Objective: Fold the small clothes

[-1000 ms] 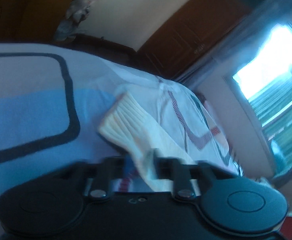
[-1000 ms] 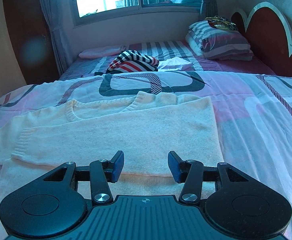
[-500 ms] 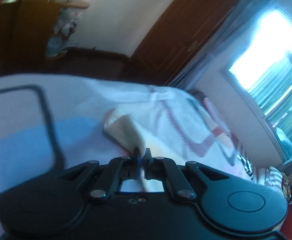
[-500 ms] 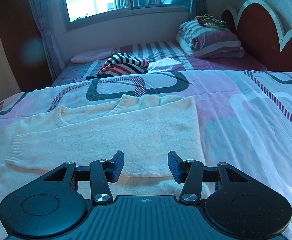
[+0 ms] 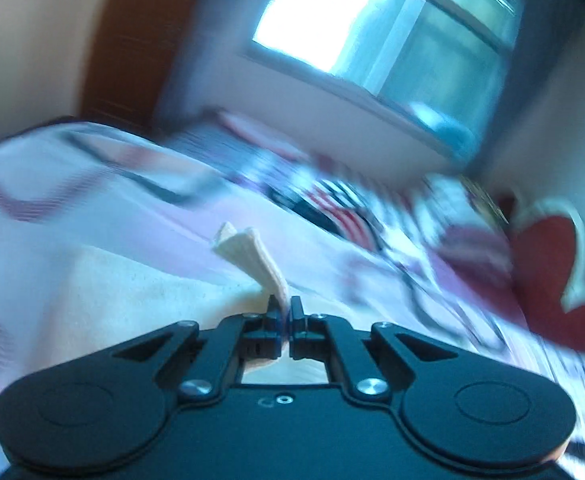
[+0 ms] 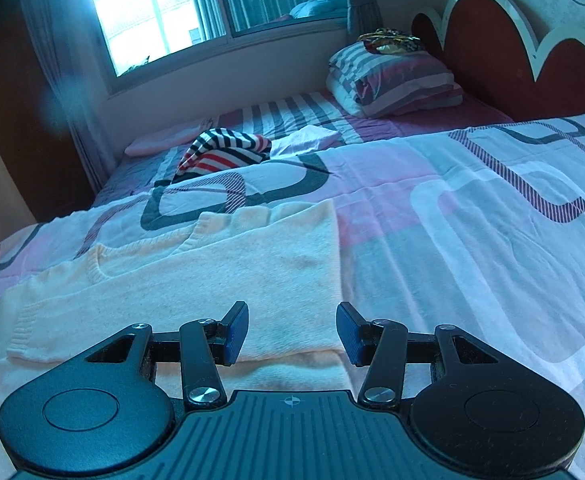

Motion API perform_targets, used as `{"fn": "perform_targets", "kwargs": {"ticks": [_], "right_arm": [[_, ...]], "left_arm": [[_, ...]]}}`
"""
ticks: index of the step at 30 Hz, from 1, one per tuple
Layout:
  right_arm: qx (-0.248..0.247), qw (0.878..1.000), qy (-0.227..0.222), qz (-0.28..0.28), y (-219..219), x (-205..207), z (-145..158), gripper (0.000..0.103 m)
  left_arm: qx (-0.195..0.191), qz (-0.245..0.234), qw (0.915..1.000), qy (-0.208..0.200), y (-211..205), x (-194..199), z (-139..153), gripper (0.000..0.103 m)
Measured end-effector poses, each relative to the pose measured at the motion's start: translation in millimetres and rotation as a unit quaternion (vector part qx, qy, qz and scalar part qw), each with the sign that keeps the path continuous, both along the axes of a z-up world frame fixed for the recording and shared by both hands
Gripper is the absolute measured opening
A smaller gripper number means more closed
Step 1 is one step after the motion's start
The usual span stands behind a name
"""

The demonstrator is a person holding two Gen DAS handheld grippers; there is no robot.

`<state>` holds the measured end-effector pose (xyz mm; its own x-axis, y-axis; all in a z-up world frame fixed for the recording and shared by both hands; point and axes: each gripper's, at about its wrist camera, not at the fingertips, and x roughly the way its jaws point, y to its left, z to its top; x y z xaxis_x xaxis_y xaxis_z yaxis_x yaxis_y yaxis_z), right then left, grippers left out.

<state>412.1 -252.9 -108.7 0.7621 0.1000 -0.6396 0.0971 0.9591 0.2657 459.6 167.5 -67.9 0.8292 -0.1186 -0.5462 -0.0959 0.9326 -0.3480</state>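
Two grippers are in your hands: your left gripper [image 5: 285,305] is clamped tight on a cuff of the cream sweater [image 6: 220,276], the ribbed end sticking up past its jaws, in a blurred view. Your right gripper [image 6: 292,330] hangs with jaws apart and nothing between them, above the sweater, which lies partly folded on the patterned bedspread [image 6: 472,216]. A striped garment [image 6: 224,152] sits farther back.

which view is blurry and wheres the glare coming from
Left wrist view: bedspread and window smeared by motion blur, only the left tongs and pinched sweater cuff sharp. Right wrist view: sharp, fisheye-bent, window blown out.
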Motion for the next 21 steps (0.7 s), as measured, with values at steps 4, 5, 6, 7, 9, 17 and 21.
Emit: {"fn": "perform_targets", "kwargs": {"ticks": [4,5,6,7,9,17,21], "right_arm": [[0.019,1.000,-0.003,-0.014,-17.4,-4.6,1.5,0.049],[0.023,1.000,-0.003,-0.017,-22.4,-6.0,1.7,0.049],[0.028,0.999,-0.003,-0.019,-26.7,-7.3,1.8,0.049],[0.032,0.999,-0.003,-0.020,-30.6,-8.2,1.9,0.049],[0.039,0.999,-0.001,-0.021,-37.7,-9.0,1.7,0.049],[0.096,0.995,0.003,0.009,-47.0,-5.4,1.1,0.049],[0.149,0.988,0.009,0.037,-34.4,6.9,-5.2,0.049]], "left_arm": [[0.030,-0.075,0.9967,0.015,-86.5,18.3,-12.1,0.002],[0.038,-0.089,0.9951,0.018,-105.0,21.4,-15.1,0.002],[0.048,-0.105,0.9931,0.022,-123.1,23.2,-18.4,0.002],[0.058,-0.123,0.9903,0.029,-142.7,24.3,-22.5,0.002],[0.075,-0.157,0.9838,0.044,-176.7,28.4,-30.8,0.002],[0.151,-0.216,0.9632,0.052,-243.3,11.6,-55.8,0.068],[0.176,-0.153,0.9723,0.022,-199.8,-25.8,-42.4,0.069]]}}
